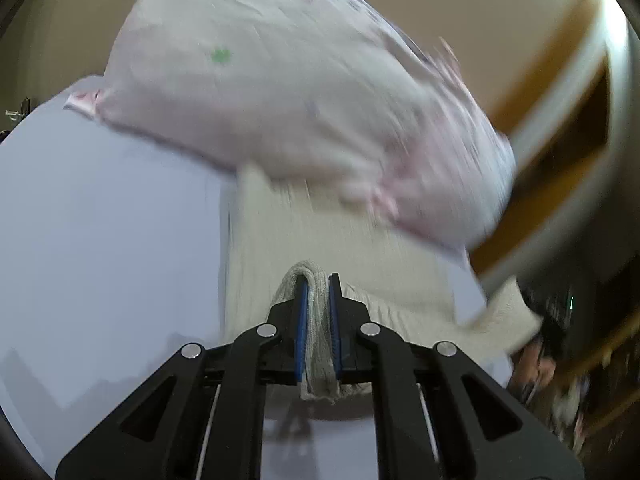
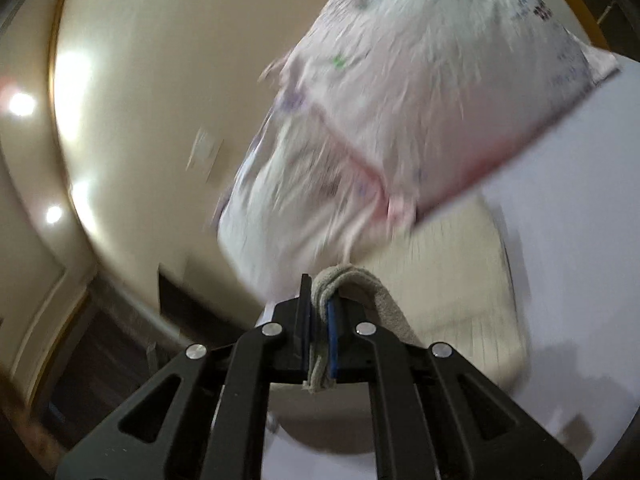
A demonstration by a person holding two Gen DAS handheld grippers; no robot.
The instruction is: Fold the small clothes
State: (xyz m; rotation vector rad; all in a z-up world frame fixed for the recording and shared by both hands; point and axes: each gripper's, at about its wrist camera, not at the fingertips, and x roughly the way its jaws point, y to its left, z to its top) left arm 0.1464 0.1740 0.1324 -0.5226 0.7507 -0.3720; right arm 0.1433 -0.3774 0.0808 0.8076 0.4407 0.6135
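Observation:
A small cream knit garment (image 1: 340, 256) lies partly on the white bed sheet (image 1: 108, 220), its far end under the pillow. My left gripper (image 1: 318, 280) is shut on a bunched ribbed edge of it. My right gripper (image 2: 318, 280) is shut on another bunched edge of the same garment (image 2: 452, 280), which hangs from the jaws down to the sheet (image 2: 568, 216). Both views are motion-blurred.
A large pale pink floral pillow (image 1: 288, 92) lies just beyond the garment; it also shows in the right wrist view (image 2: 404, 104). A wooden bed frame (image 1: 560, 128) is to the right in the left wrist view. A cream wall (image 2: 160, 92) and dark floor (image 2: 100, 360) lie left of the bed.

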